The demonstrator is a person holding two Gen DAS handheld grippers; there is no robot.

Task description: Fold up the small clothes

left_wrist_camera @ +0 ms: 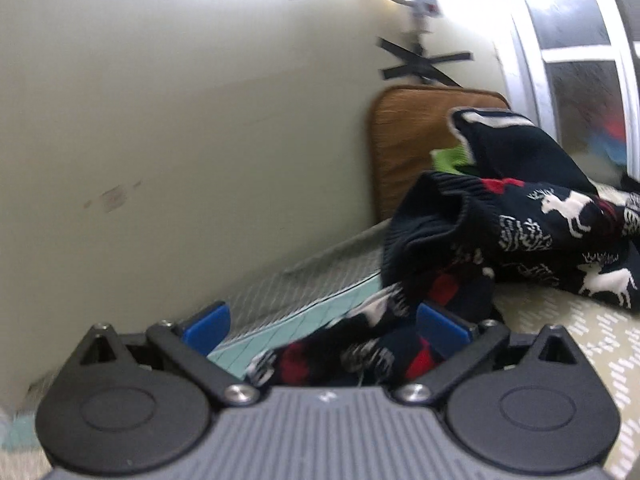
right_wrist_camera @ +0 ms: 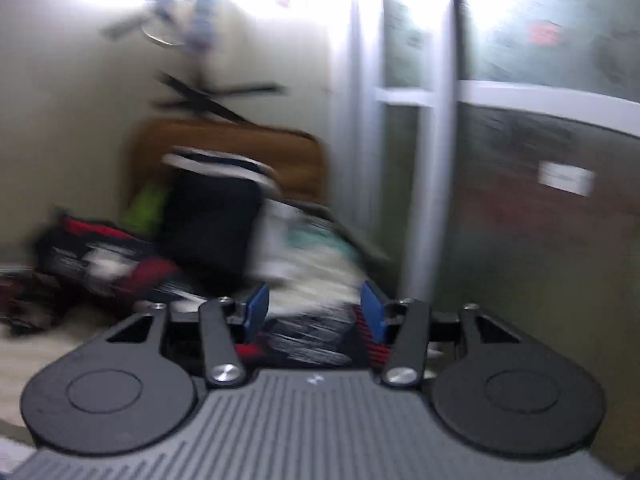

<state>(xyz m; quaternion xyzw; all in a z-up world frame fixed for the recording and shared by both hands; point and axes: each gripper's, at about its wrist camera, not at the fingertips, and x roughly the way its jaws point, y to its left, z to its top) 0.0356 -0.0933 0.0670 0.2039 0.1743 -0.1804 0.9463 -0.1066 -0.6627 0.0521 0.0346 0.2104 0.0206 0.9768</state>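
A navy knitted sweater (left_wrist_camera: 520, 232) with white moose and red patches lies crumpled on the patterned bed cover (left_wrist_camera: 580, 340). One end of it runs under my left gripper (left_wrist_camera: 325, 328). That gripper's blue pads (left_wrist_camera: 208, 328) stand wide apart; the left pad is clear of the fabric and the right one is close beside it. The right wrist view is blurred. There the same sweater (right_wrist_camera: 100, 264) lies at the left, and a striped patterned fold (right_wrist_camera: 312, 340) sits low between the parted pads of my right gripper (right_wrist_camera: 314, 314), with no visible pressing.
A brown cushion (left_wrist_camera: 404, 140) leans on the cream wall (left_wrist_camera: 160, 120) behind the pile. A dark garment with white stripes (left_wrist_camera: 516, 148) and a green cloth (left_wrist_camera: 450, 160) lie behind the sweater. A teal grid mat (left_wrist_camera: 312, 320) runs along the wall. A white-framed window (left_wrist_camera: 576, 52) stands at the right.
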